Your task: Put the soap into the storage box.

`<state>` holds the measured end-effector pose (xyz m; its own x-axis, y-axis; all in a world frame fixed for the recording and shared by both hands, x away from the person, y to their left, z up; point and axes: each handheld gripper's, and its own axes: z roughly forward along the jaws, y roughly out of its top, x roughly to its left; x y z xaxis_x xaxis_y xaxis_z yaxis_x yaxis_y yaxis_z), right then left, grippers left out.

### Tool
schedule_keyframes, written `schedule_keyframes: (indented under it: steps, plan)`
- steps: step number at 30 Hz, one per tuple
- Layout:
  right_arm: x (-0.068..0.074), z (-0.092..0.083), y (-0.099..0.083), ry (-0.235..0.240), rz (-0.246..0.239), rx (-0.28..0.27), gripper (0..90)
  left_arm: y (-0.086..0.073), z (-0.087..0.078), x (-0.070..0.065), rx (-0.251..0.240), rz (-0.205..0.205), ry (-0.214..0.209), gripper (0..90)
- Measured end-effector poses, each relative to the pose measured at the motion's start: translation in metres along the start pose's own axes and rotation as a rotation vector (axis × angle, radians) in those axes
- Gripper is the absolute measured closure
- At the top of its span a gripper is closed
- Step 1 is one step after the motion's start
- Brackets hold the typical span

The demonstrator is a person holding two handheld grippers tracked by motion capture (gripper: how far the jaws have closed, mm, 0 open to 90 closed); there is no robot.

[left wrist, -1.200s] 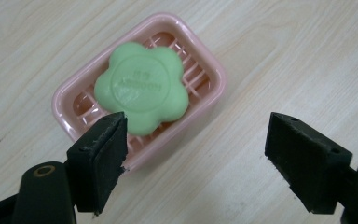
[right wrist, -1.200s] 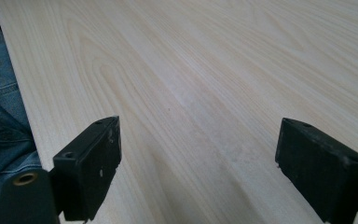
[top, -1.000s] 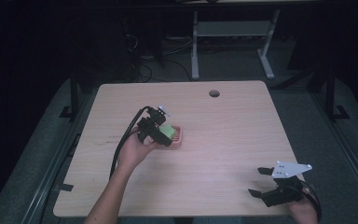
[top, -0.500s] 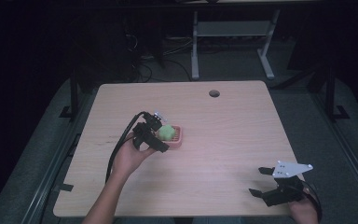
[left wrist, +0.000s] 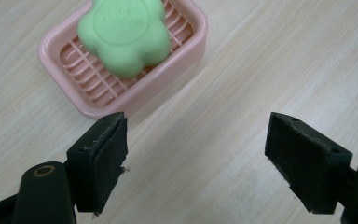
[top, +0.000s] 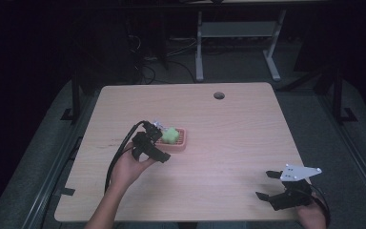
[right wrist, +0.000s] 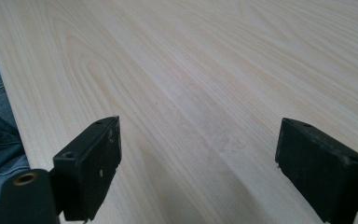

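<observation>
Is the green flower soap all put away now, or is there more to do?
Looks done: the green flower soap lies in the pink soap dish on the table. In hand: nothing; the left hand-held gripper is open beside the dish, and the right hand-held gripper is open over bare wood. No further step shows.

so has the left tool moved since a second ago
Yes. The left tool has drawn back from the soap dish toward the person's edge of the table, jaws open; the dish sits where it did, below the table's hole.
</observation>
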<state>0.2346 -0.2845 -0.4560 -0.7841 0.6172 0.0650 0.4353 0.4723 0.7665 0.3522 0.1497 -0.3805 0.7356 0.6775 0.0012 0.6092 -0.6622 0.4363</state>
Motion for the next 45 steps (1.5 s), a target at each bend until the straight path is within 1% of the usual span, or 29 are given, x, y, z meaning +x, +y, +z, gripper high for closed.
schedule_keyframes:
  steps: [3,8,12,15,17,18,20,24,29,31,32,33,37,38,39,40,42,44,45]
  plan:
    - [-0.001,0.000,-0.001,-0.004,0.006,0.000,13.8,-0.005,0.000,-0.002,-0.006,-0.002,-0.006,20.8]
    - [-0.001,0.000,-0.001,-0.005,0.001,-0.001,13.8,-0.012,0.000,-0.006,-0.010,0.004,-0.008,20.8]
    - [-0.002,-0.001,-0.001,-0.005,0.001,-0.003,13.8,-0.018,-0.003,-0.009,-0.022,0.008,-0.013,20.7]
    - [-0.002,-0.001,-0.001,-0.006,0.005,-0.003,13.8,-0.021,-0.004,-0.012,-0.031,0.011,-0.011,20.7]
    - [-0.001,0.000,-0.001,-0.003,0.003,-0.003,13.8,-0.024,-0.004,-0.014,-0.030,0.014,-0.009,20.7]
    - [-0.001,0.000,-0.001,-0.005,0.003,0.002,13.8,-0.026,-0.004,-0.015,-0.028,0.017,0.000,20.7]
    - [-0.001,0.000,-0.001,-0.005,0.008,0.004,13.8,-0.029,-0.003,-0.016,-0.026,0.017,-0.002,20.8]
    - [-0.001,0.000,-0.001,-0.005,0.005,0.004,13.8,-0.039,-0.002,-0.015,-0.029,0.002,-0.016,20.7]
    - [-0.001,0.001,-0.001,-0.005,0.006,0.001,13.8,-0.051,-0.003,-0.016,-0.034,-0.014,-0.013,20.8]
    - [-0.001,0.001,-0.001,-0.005,0.003,0.002,13.8,-0.055,-0.004,-0.017,-0.037,-0.011,-0.007,20.8]
    - [-0.001,0.001,-0.002,-0.005,0.003,0.003,13.8,-0.057,-0.004,-0.018,-0.035,-0.018,-0.010,20.8]
    - [-0.001,0.001,-0.002,-0.005,0.002,0.003,13.8,-0.059,-0.004,-0.018,-0.034,-0.008,-0.009,20.8]
    - [-0.002,0.002,-0.002,-0.005,0.007,0.003,13.8,-0.066,-0.005,-0.021,-0.039,-0.010,-0.010,20.8]
    - [-0.002,0.002,-0.002,-0.006,0.005,0.005,13.8,-0.068,-0.004,-0.022,-0.040,-0.015,-0.013,20.8]
    - [-0.001,0.002,-0.002,-0.006,0.007,0.006,13.8,-0.069,-0.005,-0.023,-0.037,-0.004,-0.012,20.8]
    - [-0.001,0.002,-0.002,-0.006,0.007,0.008,13.8,-0.070,-0.005,-0.024,-0.038,-0.002,-0.013,20.8]
    - [-0.001,0.002,-0.002,-0.006,0.006,0.008,13.8,-0.073,-0.005,-0.026,-0.041,-0.007,-0.012,20.8]
    - [-0.002,0.002,-0.002,-0.006,0.005,0.009,13.8,-0.076,-0.005,-0.028,-0.045,0.003,-0.010,20.9]
    - [-0.002,0.002,-0.002,-0.006,0.005,0.008,13.8,-0.078,-0.005,-0.029,-0.047,0.000,-0.013,20.9]
